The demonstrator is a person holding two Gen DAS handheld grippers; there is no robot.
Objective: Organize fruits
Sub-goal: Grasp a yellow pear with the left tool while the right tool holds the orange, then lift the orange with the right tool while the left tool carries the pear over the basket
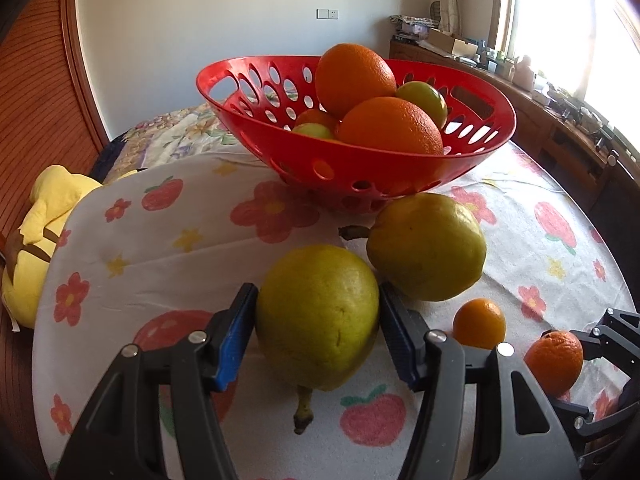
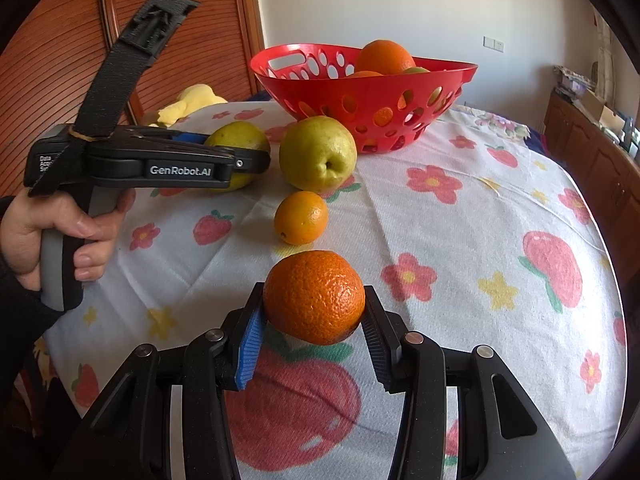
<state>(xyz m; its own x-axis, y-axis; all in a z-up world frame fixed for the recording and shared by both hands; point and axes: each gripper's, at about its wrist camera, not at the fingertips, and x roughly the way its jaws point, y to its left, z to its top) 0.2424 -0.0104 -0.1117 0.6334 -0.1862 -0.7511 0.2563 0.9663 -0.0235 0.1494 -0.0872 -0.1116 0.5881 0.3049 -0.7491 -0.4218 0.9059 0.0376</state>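
Currently the left tool is clamped on a yellow-green pear, both pads against its sides; the pear's stem points toward the camera, and whether the fruit rests on the cloth cannot be told. The right tool is clamped on a dark orange mandarin, held just above the flowered cloth that covers the desk. A hand grips the handle of the left tool, seen from the right wrist view.

A second pear lies on the cloth just beside the held pear, between it and the red basket. A small orange lies on the cloth near the second pear, between it and the mandarin.

The red basket stands toward the far edge of the desk. It contains two large oranges and several greenish fruits. A yellow plush toy lies off the left edge of the desk.
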